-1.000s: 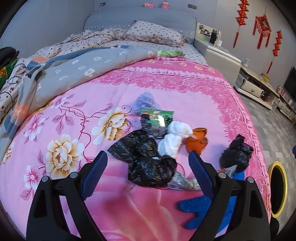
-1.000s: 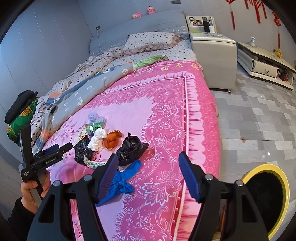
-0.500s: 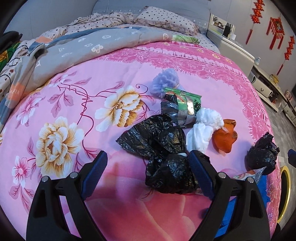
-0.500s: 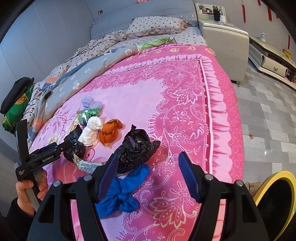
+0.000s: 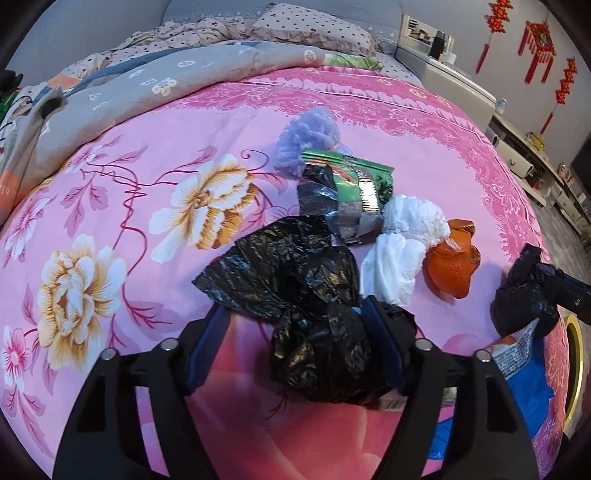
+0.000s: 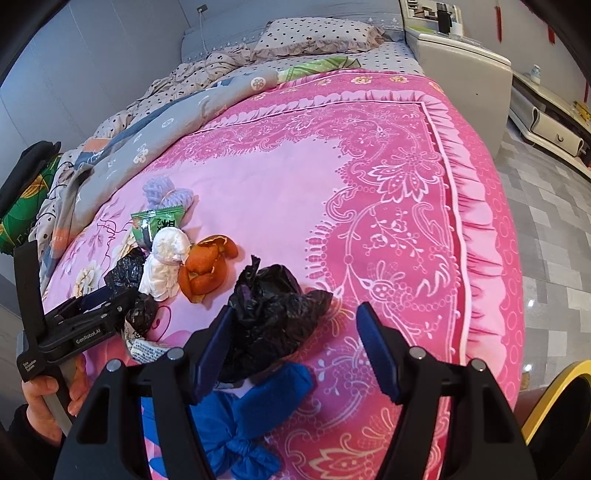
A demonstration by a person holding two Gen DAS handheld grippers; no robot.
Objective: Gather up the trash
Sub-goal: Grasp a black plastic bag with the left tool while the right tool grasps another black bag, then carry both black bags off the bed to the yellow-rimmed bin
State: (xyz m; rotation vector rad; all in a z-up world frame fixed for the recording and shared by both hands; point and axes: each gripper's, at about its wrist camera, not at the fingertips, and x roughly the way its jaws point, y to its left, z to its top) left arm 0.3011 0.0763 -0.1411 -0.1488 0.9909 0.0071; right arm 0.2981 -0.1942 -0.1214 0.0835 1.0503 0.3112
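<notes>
Trash lies in a cluster on the pink bedspread (image 5: 147, 229). My left gripper (image 5: 295, 343) is open with its jaws around a large crumpled black bag (image 5: 295, 280), one fingertip pressing its right side. Beyond lie a green snack wrapper (image 5: 351, 181), white tissue (image 5: 402, 243), orange peel (image 5: 452, 266) and a purple wad (image 5: 306, 140). My right gripper (image 6: 295, 343) is open over a second black bag (image 6: 273, 306), whose bulk sits against the left finger. A blue glove (image 6: 243, 417) lies just below it. The left gripper also shows in the right wrist view (image 6: 110, 306).
A grey quilt (image 5: 147, 85) and pillow (image 5: 314, 33) lie at the bed's head. A white nightstand (image 6: 461, 70) stands beside the bed. A yellow-rimmed black bin (image 6: 554, 413) stands on the tiled floor at the bed's right edge.
Both grippers have moved forward and down toward the trash. The left jaws have narrowed and now flank the large black bag. The right gripper has reached the second black bag.
</notes>
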